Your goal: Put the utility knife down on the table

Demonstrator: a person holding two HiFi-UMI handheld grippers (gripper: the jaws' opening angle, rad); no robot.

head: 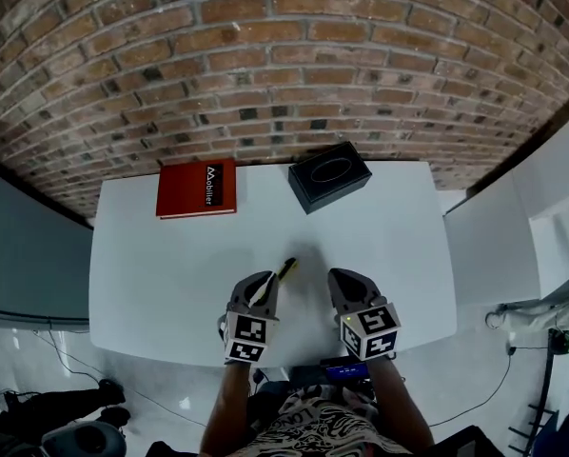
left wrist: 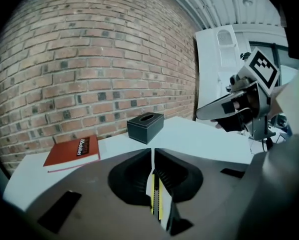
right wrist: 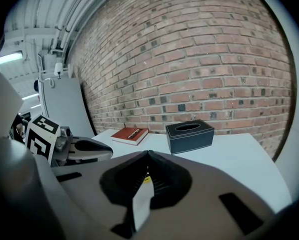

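Utility knife sits pinched in the left tool, lower centre of the head view over the worktop, long axis pointing upper right; right tool, pressed together, just beside.

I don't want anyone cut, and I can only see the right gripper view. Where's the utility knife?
Observer: In the head view the utility knife looks to lie on the white table, just ahead of the left gripper.
Operator: Is that gripper pinching it?
Observer: It seems not. The left gripper view shows its jaws nearly together at the tips, with the knife's yellow edge in the gap behind them, likely down below.
Operator: Is anything close to it?
Observer: No. In the head view the tissue box stands at the table's far edge, well apart from the knife.
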